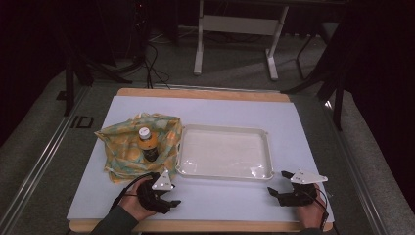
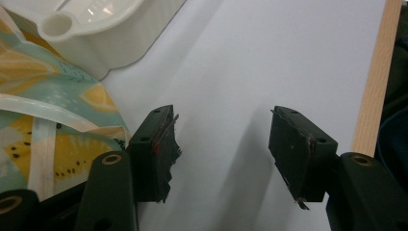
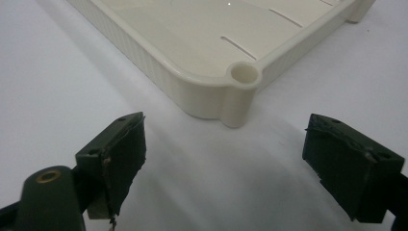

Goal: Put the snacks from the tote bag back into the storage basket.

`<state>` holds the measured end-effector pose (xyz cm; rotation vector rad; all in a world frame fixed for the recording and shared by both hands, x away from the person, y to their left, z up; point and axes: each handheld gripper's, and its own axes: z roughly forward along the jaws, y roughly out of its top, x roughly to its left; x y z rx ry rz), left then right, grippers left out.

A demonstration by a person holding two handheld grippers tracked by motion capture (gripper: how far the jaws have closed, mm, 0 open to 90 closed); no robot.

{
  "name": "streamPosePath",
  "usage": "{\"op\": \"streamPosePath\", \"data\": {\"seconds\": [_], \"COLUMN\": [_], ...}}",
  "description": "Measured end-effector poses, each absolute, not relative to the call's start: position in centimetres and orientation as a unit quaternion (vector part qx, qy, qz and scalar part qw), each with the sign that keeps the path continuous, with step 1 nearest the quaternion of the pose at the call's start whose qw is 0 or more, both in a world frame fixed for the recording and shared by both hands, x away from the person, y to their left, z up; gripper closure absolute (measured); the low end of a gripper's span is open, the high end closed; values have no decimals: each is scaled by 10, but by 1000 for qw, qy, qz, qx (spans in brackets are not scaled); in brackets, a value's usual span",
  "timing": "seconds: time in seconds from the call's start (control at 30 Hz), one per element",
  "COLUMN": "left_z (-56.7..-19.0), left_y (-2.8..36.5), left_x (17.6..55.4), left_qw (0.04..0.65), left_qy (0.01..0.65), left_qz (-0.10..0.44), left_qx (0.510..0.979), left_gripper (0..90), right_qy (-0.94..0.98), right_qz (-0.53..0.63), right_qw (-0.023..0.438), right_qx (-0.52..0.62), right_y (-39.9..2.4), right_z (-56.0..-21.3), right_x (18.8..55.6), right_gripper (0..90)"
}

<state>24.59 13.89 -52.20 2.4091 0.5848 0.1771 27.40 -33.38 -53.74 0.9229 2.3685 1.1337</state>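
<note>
Left gripper (image 2: 221,144) released, jaws wide, lemon-print cloth (image 2: 53,120) just beside one jaw. Right gripper (image 3: 223,163) released, tray (image 3: 211,91) corner just beyond jaws, untouched.

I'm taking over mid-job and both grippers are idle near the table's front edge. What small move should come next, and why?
Probably ease the left gripper forward over the lemon-print cloth toward the bottle. The bottle stands upright on the cloth beside the empty tray, the left gripper is nearest it, and its jaws are open with nothing between them.
</note>
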Motion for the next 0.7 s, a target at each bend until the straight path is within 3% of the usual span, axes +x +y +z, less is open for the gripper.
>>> {"op": "streamPosePath", "data": {"seconds": [0.27, 0.37, 0.7], "left_z": [-514, -512, -510], "left_y": [141, 141, 138], "left_x": [249, 249, 250], "left_qw": [326, 321, 314], "left_qy": [223, 218, 213], "left_qz": [60, 59, 56], "left_qx": [917, 920, 924], "left_gripper": [428, 427, 427], "right_qy": [839, 835, 823], "right_qz": [401, 409, 421], "right_qw": [172, 171, 178], "right_qx": [325, 326, 338], "right_y": [-334, -335, -338], "right_z": [-538, -537, -536], "right_x": [275, 275, 273], "right_gripper": [149, 225, 141]}}
